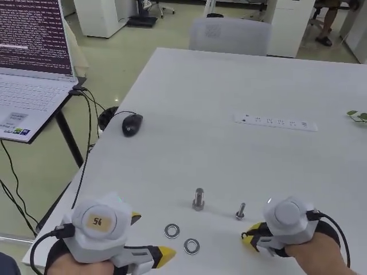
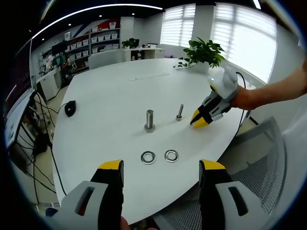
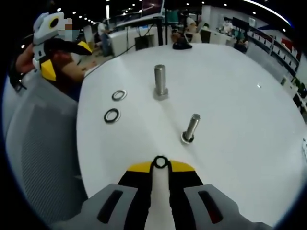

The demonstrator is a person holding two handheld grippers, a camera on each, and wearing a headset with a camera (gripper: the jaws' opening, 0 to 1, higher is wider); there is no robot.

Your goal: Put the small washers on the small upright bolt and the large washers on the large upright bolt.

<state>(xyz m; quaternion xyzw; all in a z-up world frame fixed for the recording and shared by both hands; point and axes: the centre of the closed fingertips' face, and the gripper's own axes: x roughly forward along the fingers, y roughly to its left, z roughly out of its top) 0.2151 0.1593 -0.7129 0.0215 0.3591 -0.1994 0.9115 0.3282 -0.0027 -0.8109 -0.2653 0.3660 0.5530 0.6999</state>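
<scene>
Counter (image 1: 229, 86): white.
Large bolt (image 1: 198, 199): upright, near the counter's near edge.
Small bolt (image 1: 240, 211): upright, just beside the large bolt, on the right gripper's side.
Loose washer (image 1: 172, 231) and second loose washer (image 1: 191, 246): flat, close together but apart, between the large bolt and the near edge.
Right gripper (image 3: 160, 167): jaws closed on a small washer (image 3: 160, 162), short of the small bolt.
Left gripper (image 2: 161, 168): jaws wide apart, holding nothing, at the near edge facing the loose washers.
Mouse (image 1: 131, 124): near the left edge.
</scene>
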